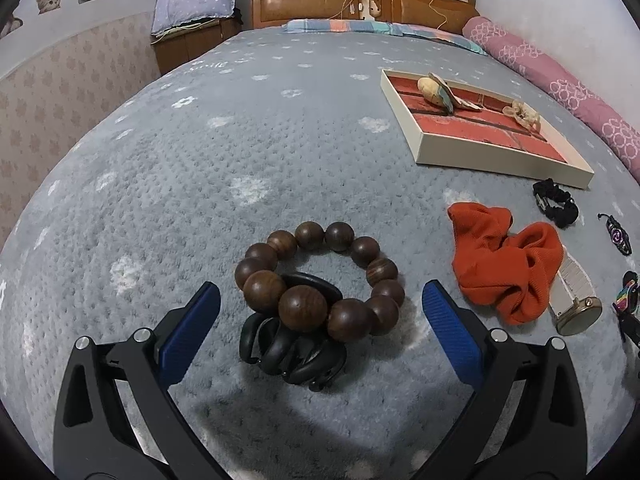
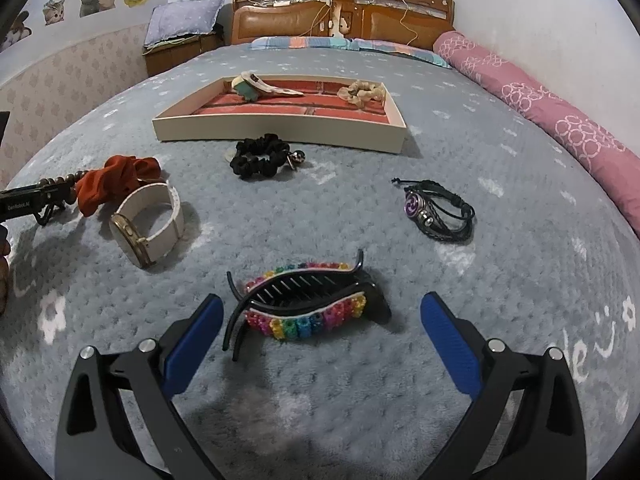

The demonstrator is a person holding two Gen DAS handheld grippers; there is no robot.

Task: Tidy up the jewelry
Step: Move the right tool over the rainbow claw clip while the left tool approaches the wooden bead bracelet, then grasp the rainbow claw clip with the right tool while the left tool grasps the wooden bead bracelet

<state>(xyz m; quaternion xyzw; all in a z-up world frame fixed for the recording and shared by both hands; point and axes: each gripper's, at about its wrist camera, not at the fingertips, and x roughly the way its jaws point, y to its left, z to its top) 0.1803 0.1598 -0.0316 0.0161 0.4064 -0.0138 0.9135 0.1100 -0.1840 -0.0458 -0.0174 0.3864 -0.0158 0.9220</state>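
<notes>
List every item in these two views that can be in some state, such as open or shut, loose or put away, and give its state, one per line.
Left gripper: open, empty.
Right gripper: open, empty.
Cream tray with red lining: holds two pieces.
Brown wooden bead bracelet: loose, lying on a black hair claw.
Rainbow-beaded black hair clip: on the bed, not in the tray.
White-strapped gold watch: strap closed in a loop, on the bed.

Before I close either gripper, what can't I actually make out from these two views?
- Black clip, left wrist view: partly covered by the wooden bead bracelet lying on it.
- Watch, left wrist view: strap partly behind the orange scrunchie.
- Rainbow hair clip, left wrist view: cut off by the image edge.
- Tray, right wrist view: its front wall hides the near floor.
</notes>
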